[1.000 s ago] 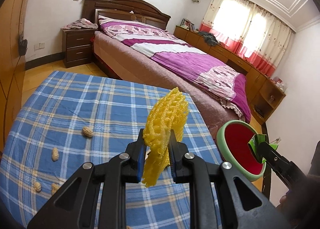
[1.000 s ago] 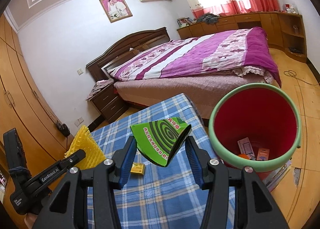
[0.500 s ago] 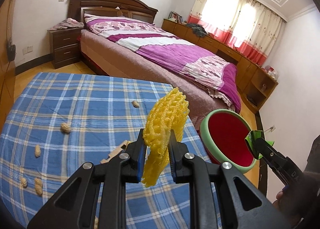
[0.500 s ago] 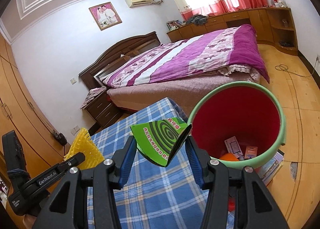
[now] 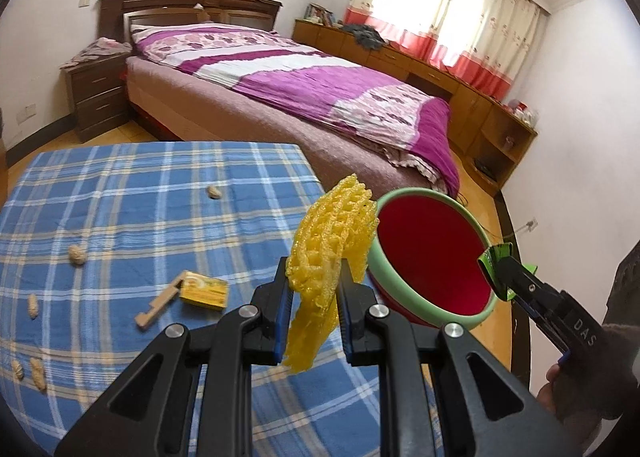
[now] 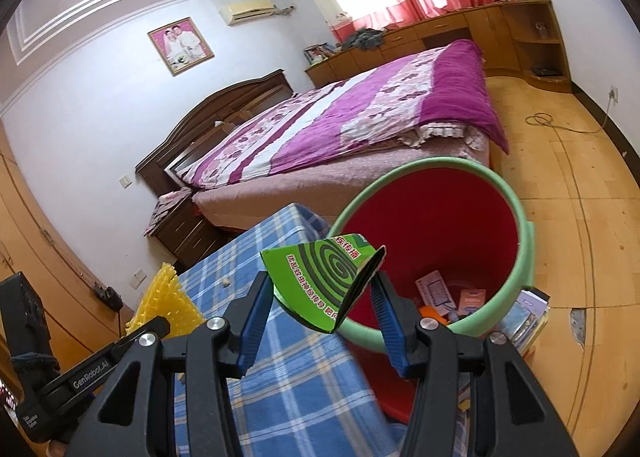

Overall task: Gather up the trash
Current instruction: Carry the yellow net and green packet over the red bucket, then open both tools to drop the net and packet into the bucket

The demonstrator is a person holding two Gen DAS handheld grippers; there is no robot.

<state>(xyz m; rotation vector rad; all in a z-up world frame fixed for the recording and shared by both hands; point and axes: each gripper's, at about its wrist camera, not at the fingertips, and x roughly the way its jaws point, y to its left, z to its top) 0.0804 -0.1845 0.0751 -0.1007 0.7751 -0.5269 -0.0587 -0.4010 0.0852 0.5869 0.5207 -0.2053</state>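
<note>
Bedroom, plaid-clothed surface [image 5: 120, 193] beside red bin [image 6: 440, 225]. Left claw [image 5: 312, 297] clamped on yellow foam net [image 5: 328, 233]; right claw [image 6: 320, 297] pinching green mosquito-coil box [image 6: 320, 277] near bin rim. Carrying step; next, probably release over bin.

Mesh [image 5: 320, 257]: its middle is hidden between the left gripper [image 5: 313, 313] fingers. Bin [image 6: 516, 193]: near rim and part of its contents are covered by the carton [image 6: 320, 281]; its base is hidden behind the table [image 6: 312, 389]. Table edges are cut off by both frames. Carton print is too small to read. Bin contents are indistinct.
</note>
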